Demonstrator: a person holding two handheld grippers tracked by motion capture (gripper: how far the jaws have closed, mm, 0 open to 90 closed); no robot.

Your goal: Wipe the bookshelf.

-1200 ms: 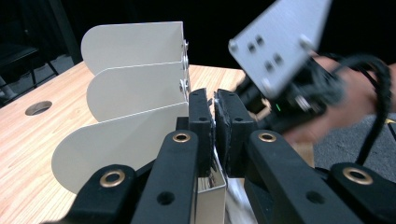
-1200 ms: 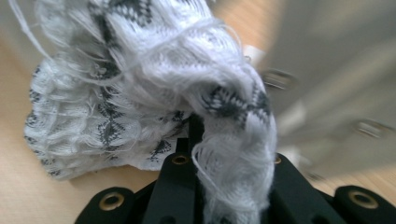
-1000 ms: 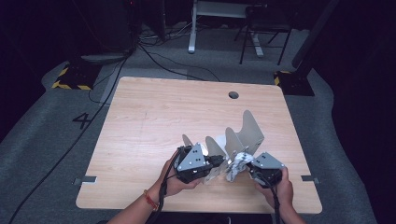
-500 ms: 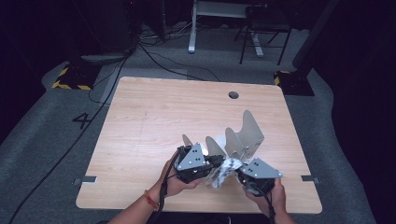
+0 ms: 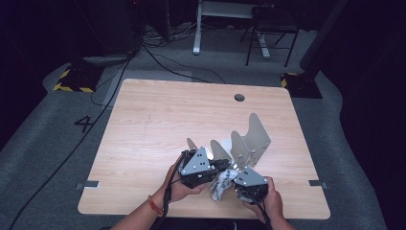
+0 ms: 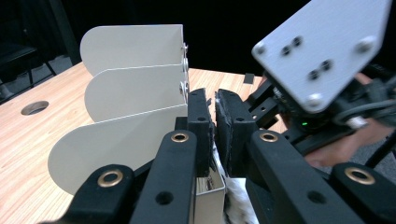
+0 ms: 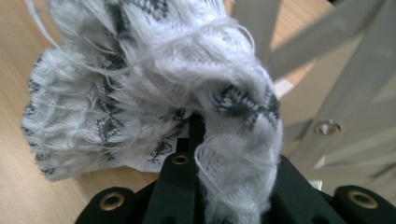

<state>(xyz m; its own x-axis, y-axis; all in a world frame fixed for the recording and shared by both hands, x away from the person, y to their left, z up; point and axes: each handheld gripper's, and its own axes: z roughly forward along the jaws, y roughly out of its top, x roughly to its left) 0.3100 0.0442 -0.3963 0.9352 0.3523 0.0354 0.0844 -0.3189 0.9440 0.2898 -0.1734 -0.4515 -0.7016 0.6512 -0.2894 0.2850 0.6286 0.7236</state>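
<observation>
A white knitted cloth (image 5: 219, 186) with a grey pattern hangs bunched between my two grippers near the table's front edge. My left gripper (image 5: 225, 166) points right, and in the left gripper view (image 6: 215, 109) its jaws stand shut with a thin white edge of the cloth (image 6: 232, 205) pinched between the pads. My right gripper (image 5: 231, 180) faces it from the right, shut on the cloth (image 7: 154, 79), which drapes over its jaws (image 7: 198, 128) and hides the tips. The right gripper's grey plate (image 6: 322, 51) looms close at the upper right of the left gripper view.
A metal rack (image 5: 251, 139) with several upright rounded dividers (image 6: 133, 86) stands on the wooden table (image 5: 158, 120) just behind the grippers. A round cable hole (image 5: 239, 97) lies at the table's far edge. Chair legs and cables sit on the floor beyond.
The right gripper has moved left toward the left gripper, bunching the cloth between them. The left gripper has stayed put.
</observation>
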